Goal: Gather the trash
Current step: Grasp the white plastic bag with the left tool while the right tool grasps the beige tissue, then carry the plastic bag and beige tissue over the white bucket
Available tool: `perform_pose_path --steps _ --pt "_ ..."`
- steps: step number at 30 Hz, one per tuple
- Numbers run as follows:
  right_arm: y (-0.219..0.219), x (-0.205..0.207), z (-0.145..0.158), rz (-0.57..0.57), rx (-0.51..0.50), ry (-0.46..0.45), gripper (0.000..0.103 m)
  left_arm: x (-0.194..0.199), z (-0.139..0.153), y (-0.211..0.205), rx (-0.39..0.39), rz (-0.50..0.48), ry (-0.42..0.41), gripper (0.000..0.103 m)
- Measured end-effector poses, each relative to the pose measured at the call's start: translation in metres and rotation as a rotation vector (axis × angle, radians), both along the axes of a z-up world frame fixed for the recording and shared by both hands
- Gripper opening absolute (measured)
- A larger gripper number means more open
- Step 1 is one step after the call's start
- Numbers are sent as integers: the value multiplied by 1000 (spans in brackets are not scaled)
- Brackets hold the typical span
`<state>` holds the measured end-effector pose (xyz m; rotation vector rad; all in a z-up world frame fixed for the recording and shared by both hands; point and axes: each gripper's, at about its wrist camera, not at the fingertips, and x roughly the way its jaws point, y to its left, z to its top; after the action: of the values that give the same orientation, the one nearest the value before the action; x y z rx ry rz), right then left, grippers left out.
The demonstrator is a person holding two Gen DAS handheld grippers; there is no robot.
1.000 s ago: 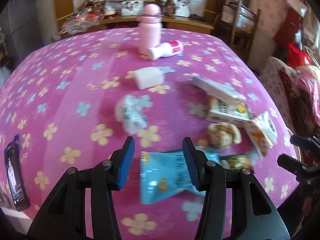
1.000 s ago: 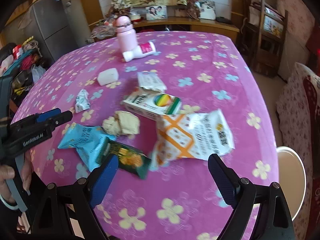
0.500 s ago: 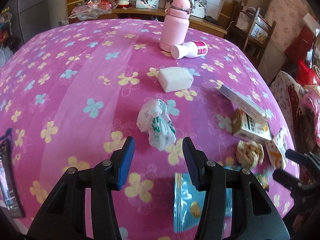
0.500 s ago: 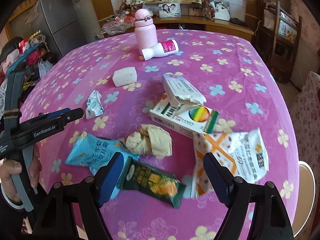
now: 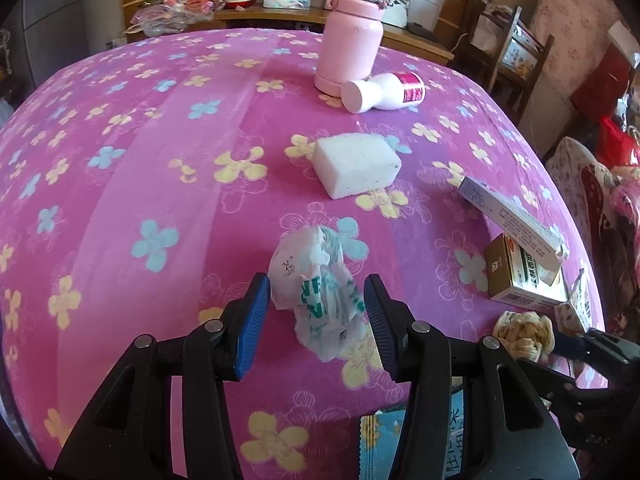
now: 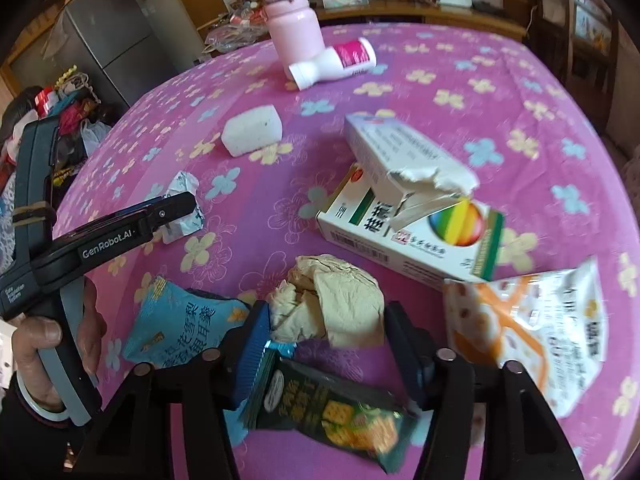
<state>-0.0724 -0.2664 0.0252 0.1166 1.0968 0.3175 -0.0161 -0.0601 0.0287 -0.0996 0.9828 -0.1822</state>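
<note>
Crumpled white-and-green wrapper (image 5: pixel 320 292): lying flat between the left gripper (image 5: pixel 316 320) pads; crumpled beige paper wad (image 6: pixel 336 304): between the right gripper (image 6: pixel 328 344) pads; blue packet (image 6: pixel 180 332) and dark green packet (image 6: pixel 332 412): flat, just beneath that gripper.

We see the left tool (image 5: pixel 316 312): black arms, ribbed blue pads, silver screws | right tool (image 6: pixel 326 344): same black build, blue pads | left tool's side (image 6: pixel 108 240) reads "GenRobot.AI" in white, grey trigger below | our hand (image 6: pixel 48 344) wears a pale bangle, dark sleeve
</note>
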Motion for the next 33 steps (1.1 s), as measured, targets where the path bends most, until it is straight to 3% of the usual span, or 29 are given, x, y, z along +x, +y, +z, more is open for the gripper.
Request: perform_pose_path --steps 2,6,8,11,19,33 --pt "2 4 -6 6 13 4 49 1 -4 1 -1 -6 10 28" --pt "5 3 -4 20 -12 -18 39 -2 -3 7 -36 -3 14 18" --pt "4 1 0 22 -3 -33 32 -8 2 10 -54 4 2 18" --pt "1 -4 8 17 10 -58 31 -18 14 8 -56 -3 -27 17" --pt "-11 -28 39 5 45 -123 31 -50 46 -14 -45 -51 -87 17" --pt "-49 -71 76 -48 65 -204 31 -92 69 -82 -4 -158 -141 17"
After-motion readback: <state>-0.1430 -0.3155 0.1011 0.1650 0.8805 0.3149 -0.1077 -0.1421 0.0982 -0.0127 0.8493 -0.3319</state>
